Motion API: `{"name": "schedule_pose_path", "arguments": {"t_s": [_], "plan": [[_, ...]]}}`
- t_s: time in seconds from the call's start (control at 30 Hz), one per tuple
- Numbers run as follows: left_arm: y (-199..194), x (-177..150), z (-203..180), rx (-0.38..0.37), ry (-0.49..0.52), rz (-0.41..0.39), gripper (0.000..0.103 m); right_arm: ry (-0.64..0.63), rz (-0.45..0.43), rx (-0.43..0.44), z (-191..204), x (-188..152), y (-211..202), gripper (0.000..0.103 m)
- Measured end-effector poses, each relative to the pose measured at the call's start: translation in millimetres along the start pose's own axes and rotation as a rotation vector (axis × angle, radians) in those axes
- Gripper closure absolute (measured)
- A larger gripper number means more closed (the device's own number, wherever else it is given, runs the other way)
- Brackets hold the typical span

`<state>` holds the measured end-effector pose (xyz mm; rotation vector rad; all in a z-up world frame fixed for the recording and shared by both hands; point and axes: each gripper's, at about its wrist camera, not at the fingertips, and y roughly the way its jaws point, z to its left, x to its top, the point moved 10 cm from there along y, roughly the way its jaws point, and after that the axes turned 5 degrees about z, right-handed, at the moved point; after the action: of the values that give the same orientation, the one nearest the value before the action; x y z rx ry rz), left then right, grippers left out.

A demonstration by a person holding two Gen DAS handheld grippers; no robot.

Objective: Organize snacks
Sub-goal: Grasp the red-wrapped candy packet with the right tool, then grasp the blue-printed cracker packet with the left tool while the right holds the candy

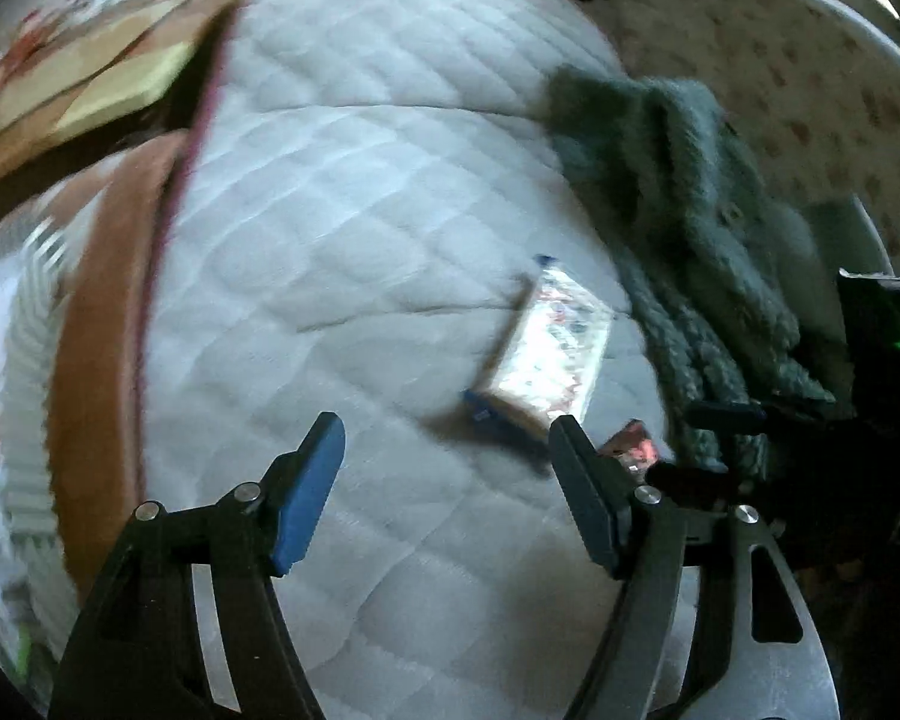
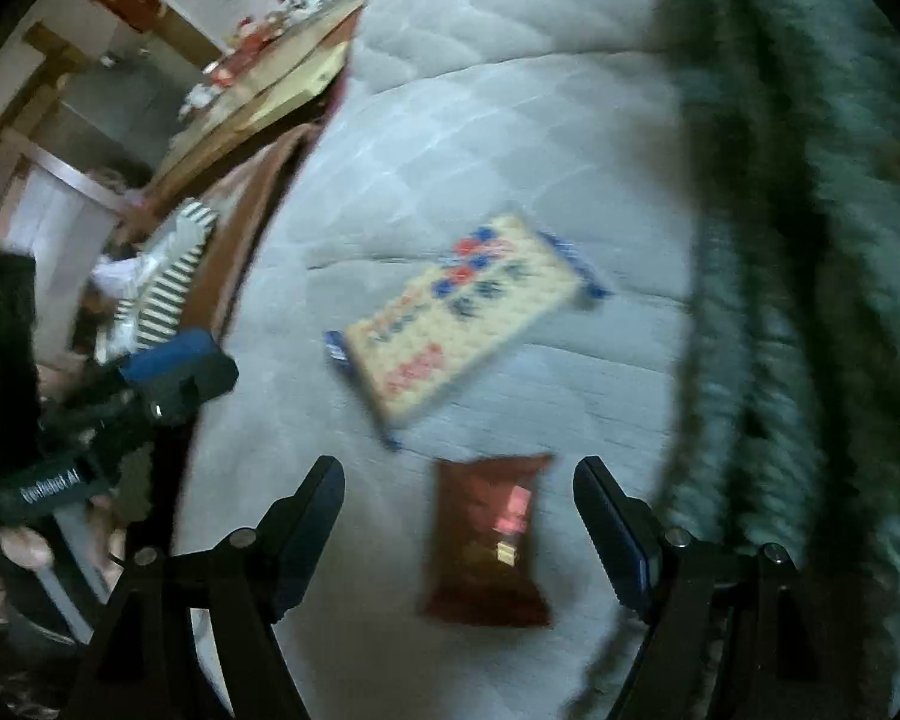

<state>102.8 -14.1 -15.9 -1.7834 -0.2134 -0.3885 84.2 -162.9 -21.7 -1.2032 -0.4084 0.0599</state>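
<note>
two spread empty grippers, left gripper (image 1: 444,450), right gripper (image 2: 459,495), glossy flat red packet (image 2: 486,546), quilted white mattress (image 2: 510,138)

My left tool (image 1: 444,438) points steeply down with its jaws spread wide and nothing between them. My right tool (image 2: 459,483) tilts down likewise, jaws apart, gripping nothing.

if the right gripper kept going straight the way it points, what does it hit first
Probably the dark red snack packet, lying on the white quilt between the open right gripper fingers. Blur leaves depth unclear.
</note>
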Motion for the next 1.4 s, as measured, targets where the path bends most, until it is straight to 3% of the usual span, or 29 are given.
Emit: {"name": "schedule_pose_path", "arguments": {"t_s": [0.13, 0.27, 0.43, 0.57, 0.87, 0.93, 0.97, 1.1, 1.4], "plan": [[16.2, 9.6, -24.9, -0.041, 0.099, 0.035, 0.032, -0.036, 0.01, -0.029, 6.2, -13.0, 9.9, 0.026], [33.5, 20.6, -41.6, -0.036, 0.173, 0.068, 0.032, -0.095, 0.022, -0.09, -0.6, -18.4, 23.5, 0.027], [58.9, 29.8, -58.1, -0.014, 0.253, 0.117, 0.032, -0.125, 0.032, -0.112, -10.7, -24.4, 30.3, 0.058], [78.6, 32.1, -64.2, 0.05, 0.311, 0.147, 0.032, -0.114, 0.049, -0.118, -23.7, -32.1, 22.1, 0.066], [95.8, 30.3, -59.7, 0.111, 0.317, 0.174, 0.033, -0.112, 0.036, -0.112, -27.9, -32.2, 20.7, 0.066], [96.9, 29.4, -58.0, 0.153, 0.328, 0.161, 0.048, -0.123, 0.039, -0.117, -24.1, -32.1, 23.0, 0.067], [95.5, 29.3, -57.1, 0.161, 0.335, 0.15, 0.049, -0.128, 0.043, -0.12, -23.5, -33.1, 23.1, 0.067], [81.7, 23.2, -48.8, 0.119, 0.259, 0.132, 0.049, -0.147, 0.063, -0.104, -16.1, -37.8, 19.2, 0.069], [17.7, -1.8, -9.0, 0.173, 0.102, 0.022, 0.049, -0.172, 0.012, -0.061, 15.9, -26.9, 2.9, 0.069]]}}
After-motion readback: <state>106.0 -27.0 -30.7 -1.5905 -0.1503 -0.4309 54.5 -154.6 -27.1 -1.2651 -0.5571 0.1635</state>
